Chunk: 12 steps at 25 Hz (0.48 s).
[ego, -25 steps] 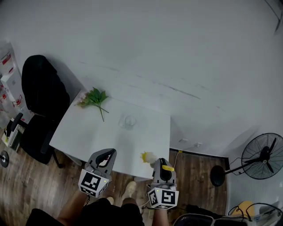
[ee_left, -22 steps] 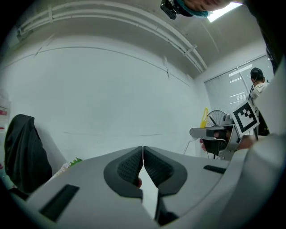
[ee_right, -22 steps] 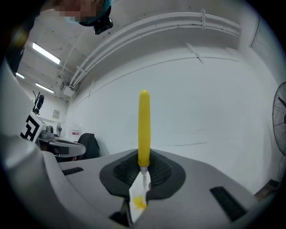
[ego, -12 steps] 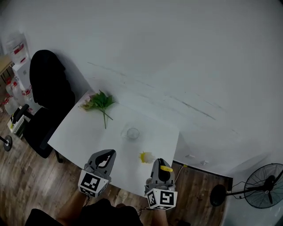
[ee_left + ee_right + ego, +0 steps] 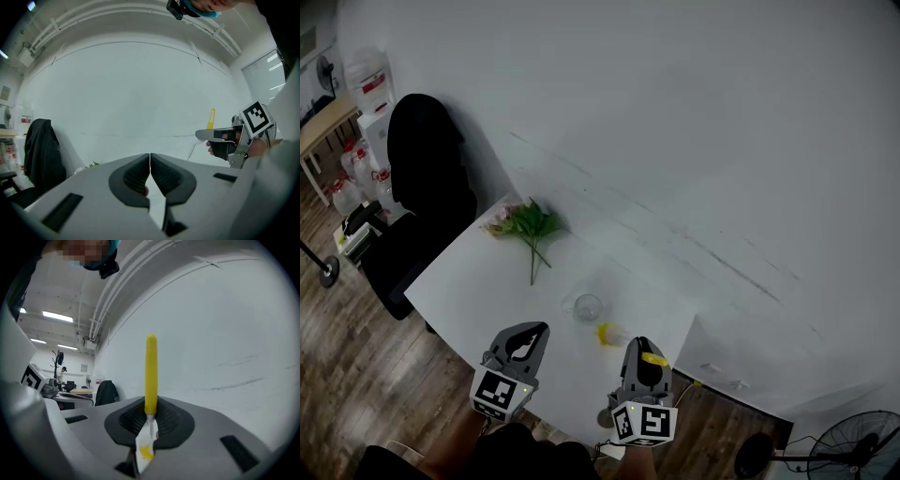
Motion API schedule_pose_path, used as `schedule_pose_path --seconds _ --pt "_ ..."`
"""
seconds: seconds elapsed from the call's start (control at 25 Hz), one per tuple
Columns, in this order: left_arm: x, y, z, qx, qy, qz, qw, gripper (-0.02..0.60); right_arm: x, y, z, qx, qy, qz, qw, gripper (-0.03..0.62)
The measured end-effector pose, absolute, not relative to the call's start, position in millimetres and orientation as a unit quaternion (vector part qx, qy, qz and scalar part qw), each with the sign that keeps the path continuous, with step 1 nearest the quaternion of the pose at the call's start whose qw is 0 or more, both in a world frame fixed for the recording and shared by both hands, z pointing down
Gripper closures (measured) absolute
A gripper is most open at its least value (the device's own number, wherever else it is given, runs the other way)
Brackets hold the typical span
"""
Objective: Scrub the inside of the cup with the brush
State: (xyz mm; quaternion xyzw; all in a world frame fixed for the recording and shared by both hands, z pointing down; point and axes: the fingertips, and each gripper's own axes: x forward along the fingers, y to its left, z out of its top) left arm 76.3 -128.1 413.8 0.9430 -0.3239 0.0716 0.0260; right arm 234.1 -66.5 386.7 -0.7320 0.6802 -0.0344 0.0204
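Note:
A clear glass cup [image 5: 588, 307] stands upright on the white table [image 5: 487, 281], near its front edge. My right gripper [image 5: 638, 347] is shut on a brush's yellow handle [image 5: 151, 371], which sticks up between the pads. The brush's yellow bristle head [image 5: 607, 334] hangs just right of and below the cup, apart from it. My left gripper [image 5: 532, 332] is shut with nothing in it, its pads [image 5: 138, 173] touching, and hovers over the table's front edge, left of the cup. From the left gripper view, the right gripper [image 5: 224, 136] and the brush handle [image 5: 212, 118] show at the right.
A sprig of green leaves with pale flowers [image 5: 530, 226] lies at the table's far left corner. A black chair draped in dark cloth [image 5: 427, 183] stands left of the table. A wall runs behind the table. A floor fan [image 5: 862, 448] stands at the bottom right.
The table, cup and flowers have slid down and right in the head view, closer to both grippers. Both grippers keep their places in the view, the right still holding the brush.

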Motion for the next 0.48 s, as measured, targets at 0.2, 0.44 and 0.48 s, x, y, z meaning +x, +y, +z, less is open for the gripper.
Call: schedule_pose_path --seconds 0.2,0.44,0.48 --pt "88 -147 427 0.935 -0.346 0.068 0.029 0.555 244 -100 398 -0.711 0.701 -0.043 0.02 0.546" --pt "96 -165 442 0.929 -0.363 0.062 0.032 0.555 244 -132 414 -0.689 0.723 -0.052 0.019 0.546" --pt "97 -168 445 0.928 -0.366 0.062 0.034 0.555 244 -137 417 -0.685 0.727 -0.053 0.018 0.546"
